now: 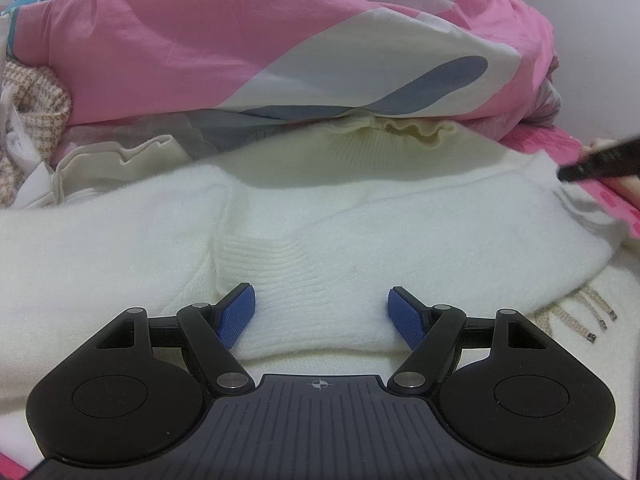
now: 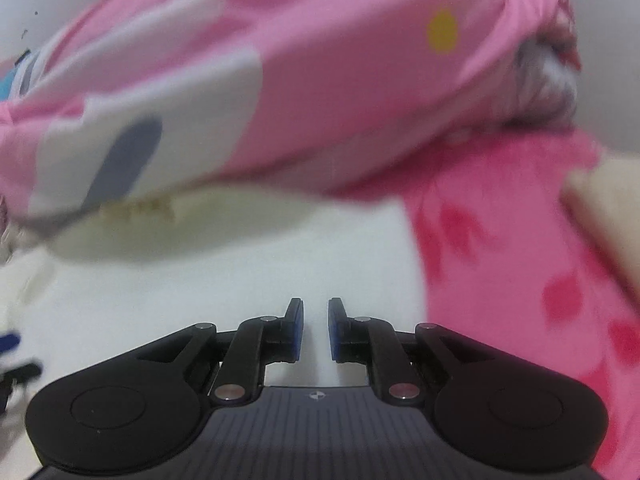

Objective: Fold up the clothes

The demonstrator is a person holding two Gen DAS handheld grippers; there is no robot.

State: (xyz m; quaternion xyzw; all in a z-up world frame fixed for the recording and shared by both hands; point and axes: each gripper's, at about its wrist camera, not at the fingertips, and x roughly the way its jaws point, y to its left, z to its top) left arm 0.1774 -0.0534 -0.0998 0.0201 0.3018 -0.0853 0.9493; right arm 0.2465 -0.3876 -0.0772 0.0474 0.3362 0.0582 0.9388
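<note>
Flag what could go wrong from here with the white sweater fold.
1. The left gripper stands open astride a ribbed cuff of the white sweater; closing may catch only that layer, or extra layers below.
2. The sweater's collar lies under the pink quilt, so lifting could drag on it.
3. The right gripper, slightly open, holds nothing; that side may slump.

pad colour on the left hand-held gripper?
Blue pads, clearest in the left wrist view.

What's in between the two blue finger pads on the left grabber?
A ribbed cuff of the fluffy white knit sweater lies between the left gripper pads, which stand apart, not squeezing it. The left wrist view shows this.
</note>
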